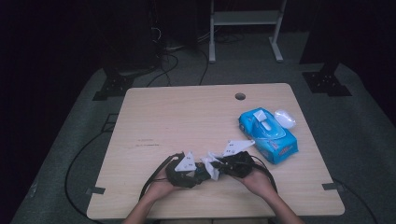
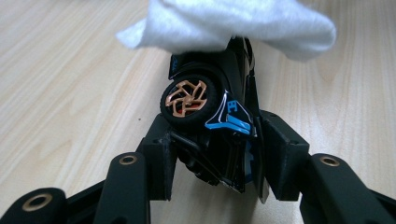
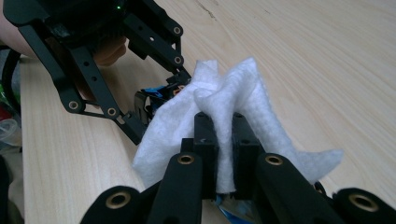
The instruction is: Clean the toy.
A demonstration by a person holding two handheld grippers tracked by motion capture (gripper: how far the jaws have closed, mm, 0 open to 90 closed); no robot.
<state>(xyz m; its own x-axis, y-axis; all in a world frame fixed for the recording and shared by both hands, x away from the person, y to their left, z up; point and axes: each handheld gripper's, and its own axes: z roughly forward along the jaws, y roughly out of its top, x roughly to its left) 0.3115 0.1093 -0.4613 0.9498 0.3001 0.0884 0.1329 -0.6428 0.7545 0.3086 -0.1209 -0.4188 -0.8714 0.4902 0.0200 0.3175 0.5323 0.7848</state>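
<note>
Wiping: soft, limp white wipe (image 3: 219, 116) pinched mid-fold in right gripper (image 3: 226, 140), light, rigid toy car (image 2: 210, 126) clamped across its body by left gripper (image 2: 215, 154)

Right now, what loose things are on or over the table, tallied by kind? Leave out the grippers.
Black toy car, clamped in the left gripper: 1
White wipe, pinched in the right gripper: 1
Blue wet-wipe pack: 1
White lid or cap beside the pack: 1
Total: 4
</note>
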